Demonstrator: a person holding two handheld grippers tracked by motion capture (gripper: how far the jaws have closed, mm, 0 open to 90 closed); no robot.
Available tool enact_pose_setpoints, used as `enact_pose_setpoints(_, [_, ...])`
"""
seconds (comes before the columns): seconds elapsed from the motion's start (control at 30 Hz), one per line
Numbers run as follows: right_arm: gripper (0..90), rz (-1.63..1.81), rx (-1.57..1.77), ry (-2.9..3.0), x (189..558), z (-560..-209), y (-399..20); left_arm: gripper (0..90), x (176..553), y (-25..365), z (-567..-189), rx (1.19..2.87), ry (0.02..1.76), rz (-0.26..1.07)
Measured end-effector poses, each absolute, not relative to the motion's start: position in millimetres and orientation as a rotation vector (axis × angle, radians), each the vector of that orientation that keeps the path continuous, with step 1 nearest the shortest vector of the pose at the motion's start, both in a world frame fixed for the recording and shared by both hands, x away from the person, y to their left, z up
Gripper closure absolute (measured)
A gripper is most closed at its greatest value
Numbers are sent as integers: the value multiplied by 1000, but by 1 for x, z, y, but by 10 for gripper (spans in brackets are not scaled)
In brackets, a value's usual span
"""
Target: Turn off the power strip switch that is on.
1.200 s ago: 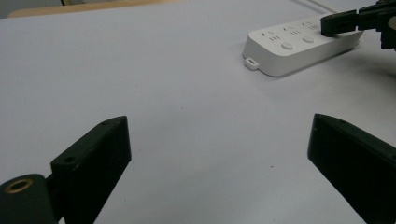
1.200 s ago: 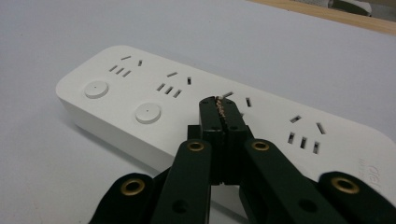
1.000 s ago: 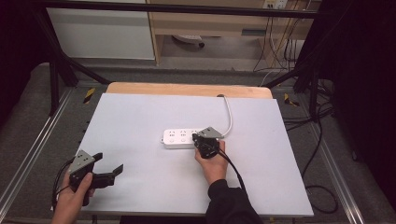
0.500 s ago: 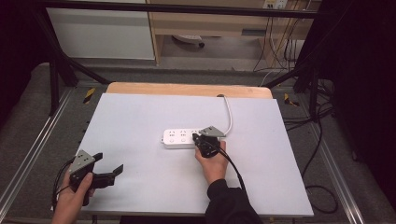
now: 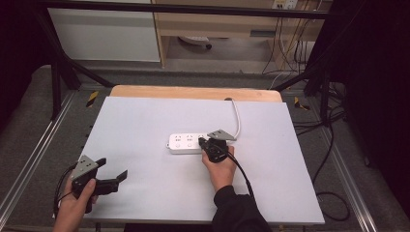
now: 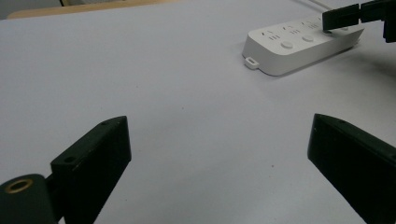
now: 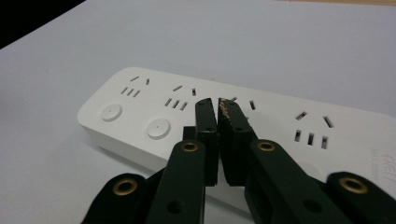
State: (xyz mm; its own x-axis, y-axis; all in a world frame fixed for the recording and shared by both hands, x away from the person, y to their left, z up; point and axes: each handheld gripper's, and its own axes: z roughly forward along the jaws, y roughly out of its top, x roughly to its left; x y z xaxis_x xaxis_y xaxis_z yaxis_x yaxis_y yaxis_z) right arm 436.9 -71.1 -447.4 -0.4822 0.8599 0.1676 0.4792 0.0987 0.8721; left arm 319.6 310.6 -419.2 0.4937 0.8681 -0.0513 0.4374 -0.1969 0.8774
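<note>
A white power strip (image 5: 186, 143) lies flat at the middle of the white table top (image 5: 145, 121); it is also in the left gripper view (image 6: 303, 44) and the right gripper view (image 7: 140, 112). My right gripper (image 5: 200, 141) reaches onto its right half. In the right gripper view its jaws (image 7: 218, 105) stand together over the strip's top with only a thin slit between them, having just eased apart a little, and nothing is held. They hide the strip's surface beyond the second round button (image 7: 159, 128). My left gripper (image 5: 112, 169) rests near the front left, open and empty (image 6: 219, 133).
The strip's white cable (image 5: 237, 116) runs from its right end to the far edge, where a wooden board (image 5: 193, 92) shows. Metal rails flank the table, with black cables on the floor at right (image 5: 333, 145). The right gripper's own cable (image 5: 241, 174) trails back along the forearm.
</note>
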Motion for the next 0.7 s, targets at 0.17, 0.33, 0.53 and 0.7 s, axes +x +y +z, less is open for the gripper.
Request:
enact_pose_setpoints(0.17, [790,1376,1316,1980,435,-440,-76,61,320,311,-419,1819,1093,587])
enact_pose_setpoints(0.33, [711,1401,1319,1958,435,-435,-80,61,320,310,-419,1819,1093,588])
enact_pose_setpoints(0.53, [556,1432,1321,1935,436,-431,-85,61,319,311,-419,1819,1095,589])
enact_pose_setpoints(0.7, [381,1455,1285,1895,437,-428,-88,61,319,311,-419,1820,1095,590])
